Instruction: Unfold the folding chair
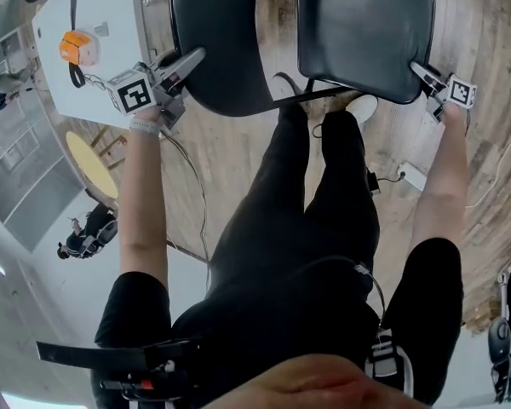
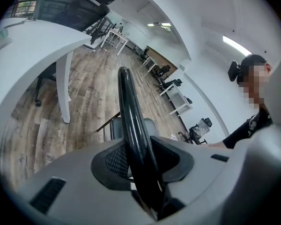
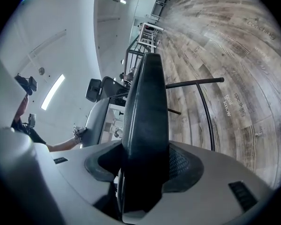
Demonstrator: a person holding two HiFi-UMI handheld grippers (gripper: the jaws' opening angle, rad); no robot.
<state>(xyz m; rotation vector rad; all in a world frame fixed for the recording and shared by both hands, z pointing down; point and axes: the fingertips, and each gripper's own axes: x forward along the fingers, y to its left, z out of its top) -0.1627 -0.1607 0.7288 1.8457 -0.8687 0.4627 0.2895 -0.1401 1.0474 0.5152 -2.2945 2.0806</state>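
Observation:
The folding chair stands in front of my legs in the head view. Its thin glossy black back panel (image 1: 221,41) is at the top centre and its padded black seat (image 1: 362,28) at the top right. My left gripper (image 1: 192,60) is shut on the back panel's left edge. That edge runs up between the jaws (image 2: 131,121) of the left gripper (image 2: 139,161). My right gripper (image 1: 417,68) is shut on the seat's lower right corner. The thick pad (image 3: 145,107) fills the jaws of the right gripper (image 3: 145,161). A black metal frame tube (image 3: 194,82) sticks out beyond the seat.
A white table (image 1: 102,66) with an orange device (image 1: 77,47) stands just left of the chair; its leg (image 2: 63,86) shows on the wooden floor. A white power strip (image 1: 411,175) and cables lie on the floor at the right. More desks and office chairs stand far back.

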